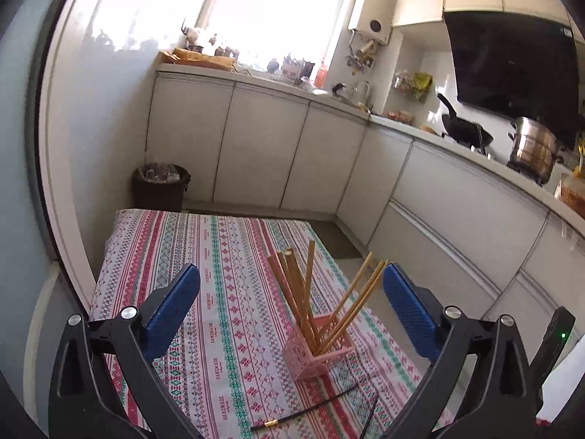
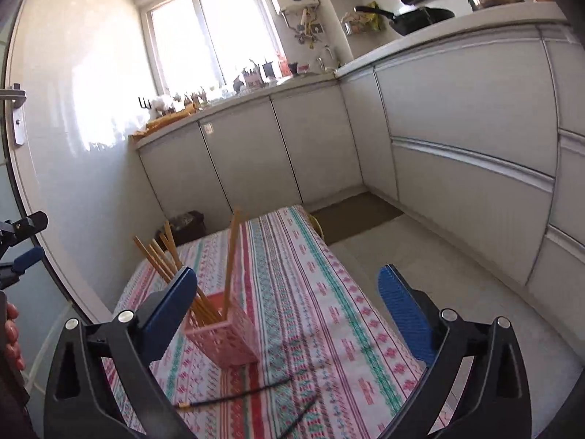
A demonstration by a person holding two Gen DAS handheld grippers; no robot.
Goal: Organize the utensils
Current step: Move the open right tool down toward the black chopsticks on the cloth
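A pink mesh holder (image 1: 321,347) stands on the patterned tablecloth (image 1: 164,256) with several wooden chopsticks (image 1: 303,292) leaning inside it. Two thin black chopsticks (image 1: 307,408) lie flat on the cloth in front of it, one with a gold end. My left gripper (image 1: 290,274) is open, hovering behind and above the holder with nothing between its fingers. In the right wrist view the holder (image 2: 226,333) sits just beyond the left finger (image 2: 172,303), and the black chopsticks (image 2: 237,397) lie nearer. My right gripper (image 2: 288,274) is open and holds nothing.
A dark bin (image 1: 161,186) stands past the table's far end. White cabinets (image 1: 457,201) line the right side, with a black wok (image 1: 464,128) and a steel pot (image 1: 533,150) on the counter. A brown floor mat (image 2: 354,219) lies on the floor. A hand (image 2: 11,333) shows at the left edge.
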